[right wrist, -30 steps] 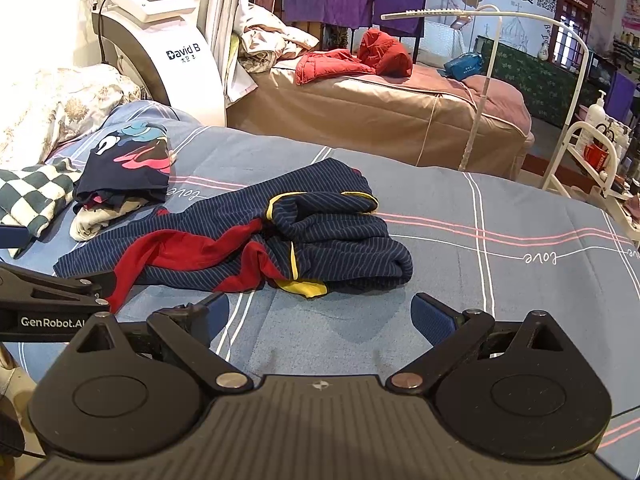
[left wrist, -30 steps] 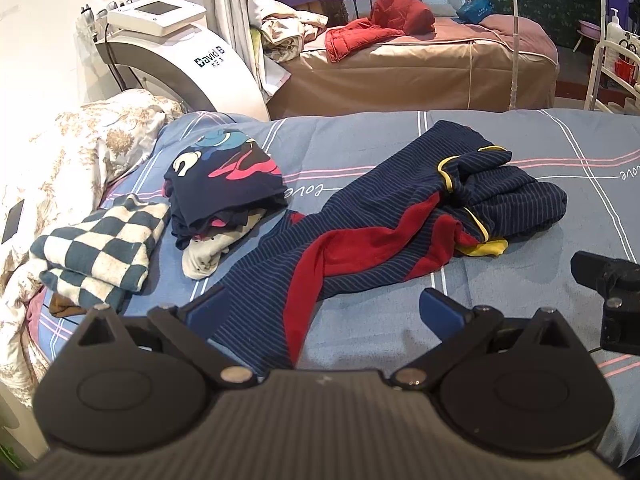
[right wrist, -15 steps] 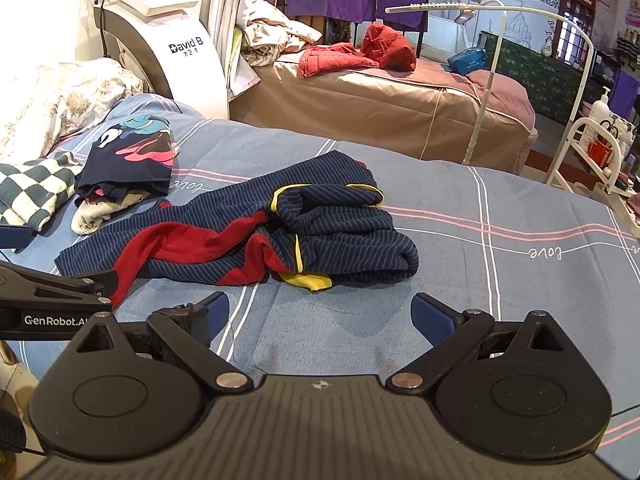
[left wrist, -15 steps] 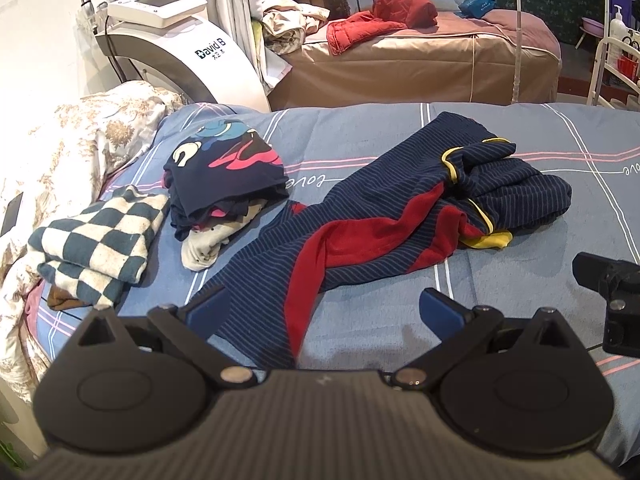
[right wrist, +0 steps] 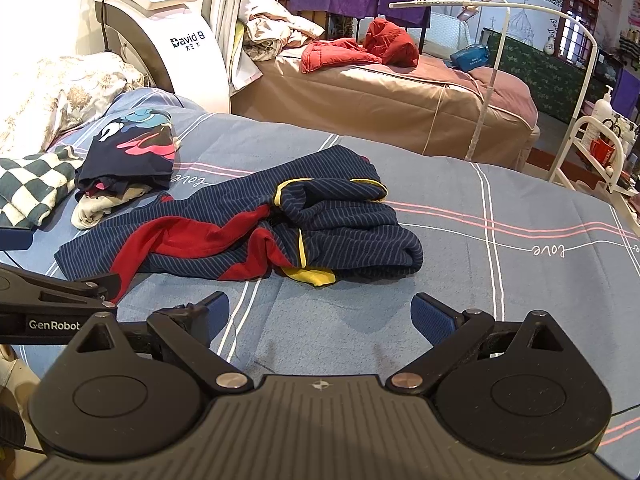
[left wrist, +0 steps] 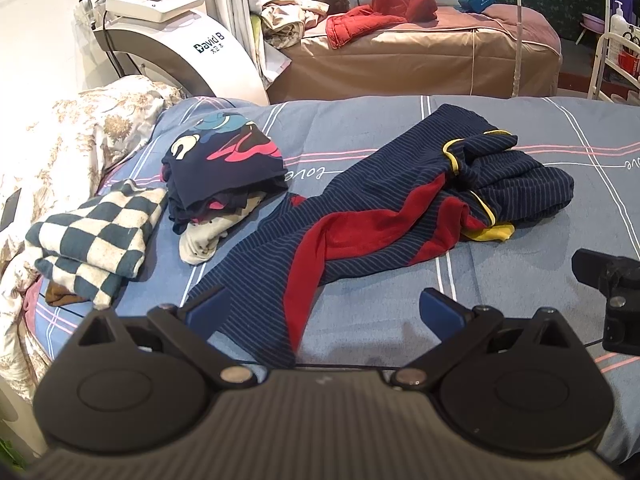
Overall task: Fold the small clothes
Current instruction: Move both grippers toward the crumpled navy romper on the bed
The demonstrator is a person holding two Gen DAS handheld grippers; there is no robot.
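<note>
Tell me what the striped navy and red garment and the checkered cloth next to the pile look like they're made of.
The striped garment looks like soft knit, probably cotton jersey: matte, limp, rumpling into loose folds. The checkered cloth looks thicker and fuzzier, perhaps flannel or towelling, judging by its plump folded edges. Neither can be confirmed by sight alone.

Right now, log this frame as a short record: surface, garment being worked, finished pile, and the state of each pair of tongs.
surface: blue striped bedsheet
garment to fold: navy striped garment with red and yellow parts, crumpled, unfolded, lying on the sheet
folded pile: cartoon-print navy garment on top of pale clothes, beside a checkered cloth
left tongs: open, empty, near the garment's end
right tongs: open, empty, short of the garment
background: white machine, tan bed
</note>
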